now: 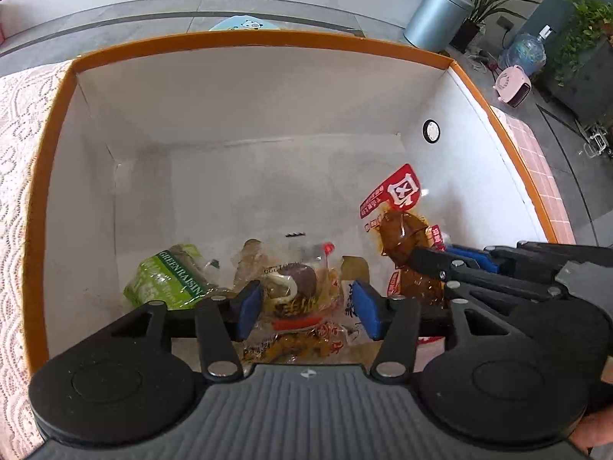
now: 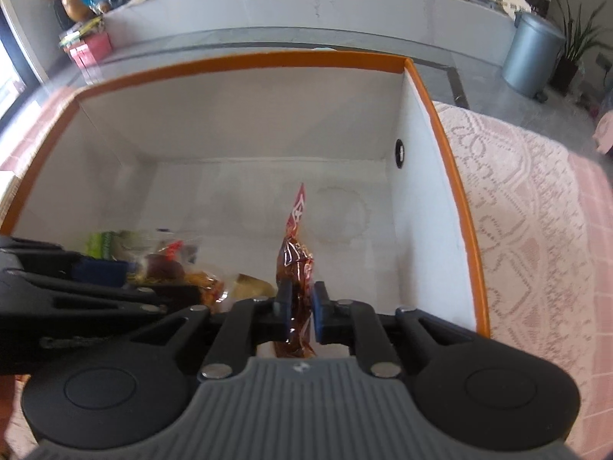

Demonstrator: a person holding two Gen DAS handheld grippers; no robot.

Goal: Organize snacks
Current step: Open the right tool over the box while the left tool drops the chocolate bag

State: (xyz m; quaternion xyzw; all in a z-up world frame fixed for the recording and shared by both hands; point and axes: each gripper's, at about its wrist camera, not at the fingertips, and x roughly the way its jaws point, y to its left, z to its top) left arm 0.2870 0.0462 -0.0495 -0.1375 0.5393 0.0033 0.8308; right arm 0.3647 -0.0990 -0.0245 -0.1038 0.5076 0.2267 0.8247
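Inside the box (image 2: 429,176), right gripper (image 2: 300,312) pinches a glossy brown-red snack packet (image 2: 294,264); left gripper (image 1: 306,308) gapes

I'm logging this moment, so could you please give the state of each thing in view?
Box: lidless, upright on the lace cloth, snacks inside.
Left gripper: jaws open, nothing clamped, over the clear snack packets.
Right gripper: jaws around the brown snack packet.
Brown snack packet: upright, edge-on, red end up.
Green raisin packet: lying on the box floor.
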